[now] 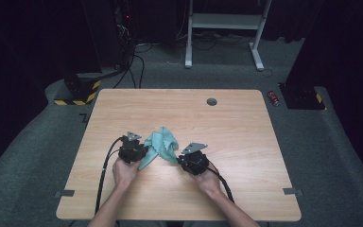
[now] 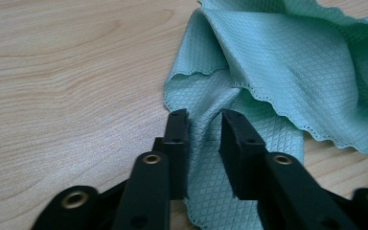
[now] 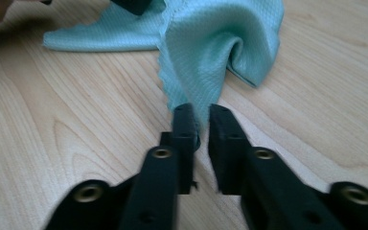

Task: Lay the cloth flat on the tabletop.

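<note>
A teal cloth [image 1: 160, 143] is lying rumpled on the wooden table [image 1: 246, 142], a little left of the middle and toward the near half, bunched up between the two hand-held tools. The left gripper [image 1: 144, 152] is sitting at the cloth's left near end, held by the person's left hand [image 1: 124, 171]. In the left gripper view the cloth's corner [image 2: 206, 158] is running between the two black jaws, which are standing narrowly apart with fabric filling the gap; the pads seem to be pressing on it, though the angle is making this hard to confirm. The right gripper [image 1: 179, 161] is sitting at the cloth's right near end, gripped by the right hand [image 1: 209, 182]. In the right gripper view its jaws are drawn almost together, pinching a thin tip of the cloth [image 3: 196, 115] just above the tabletop, while the rest is gathering into a fold farther off.
</note>
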Demonstrator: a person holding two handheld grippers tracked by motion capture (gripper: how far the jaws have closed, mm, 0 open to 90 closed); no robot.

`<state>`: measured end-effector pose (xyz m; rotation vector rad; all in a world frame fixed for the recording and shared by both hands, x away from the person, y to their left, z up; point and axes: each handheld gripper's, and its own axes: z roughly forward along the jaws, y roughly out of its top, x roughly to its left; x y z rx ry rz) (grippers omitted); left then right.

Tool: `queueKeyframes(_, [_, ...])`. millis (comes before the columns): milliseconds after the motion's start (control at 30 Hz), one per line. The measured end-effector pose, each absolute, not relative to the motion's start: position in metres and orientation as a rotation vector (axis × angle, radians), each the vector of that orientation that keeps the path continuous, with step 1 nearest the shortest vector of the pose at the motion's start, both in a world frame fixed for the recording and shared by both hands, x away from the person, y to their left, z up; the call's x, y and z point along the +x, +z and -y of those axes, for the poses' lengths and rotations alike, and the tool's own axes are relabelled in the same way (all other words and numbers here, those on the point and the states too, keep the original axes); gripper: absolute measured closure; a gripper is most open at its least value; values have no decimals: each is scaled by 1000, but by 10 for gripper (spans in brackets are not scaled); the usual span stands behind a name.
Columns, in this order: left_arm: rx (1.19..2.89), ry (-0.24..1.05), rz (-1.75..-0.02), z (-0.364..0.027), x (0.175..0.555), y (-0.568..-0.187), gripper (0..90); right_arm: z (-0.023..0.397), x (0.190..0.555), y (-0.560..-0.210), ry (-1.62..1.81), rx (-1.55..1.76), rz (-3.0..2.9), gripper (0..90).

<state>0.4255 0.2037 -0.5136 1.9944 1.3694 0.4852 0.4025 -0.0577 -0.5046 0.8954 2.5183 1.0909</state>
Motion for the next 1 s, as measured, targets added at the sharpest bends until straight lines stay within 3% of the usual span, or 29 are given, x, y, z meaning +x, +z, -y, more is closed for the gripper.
queueKeyframes(167, [2008,470,-1337,-202,426,-513,874,63,401,-502,1085,893,-2486,900])
queueKeyframes(400, [2008,435,-1288,-201,424,-512,888,101,412,-490,1067,1009,-2388,900])
queueKeyframes(800, [2085,358,-1048,-186,401,-497,888,158,436,-503,922,1244,-2279,897])
queueKeyframes(900, [2099,320,-1002,-181,394,-495,854,160,436,-502,929,1264,-2266,783])
queueKeyframes(1000, [2094,286,-958,-176,388,-490,752,153,425,-492,964,1194,-2253,716])
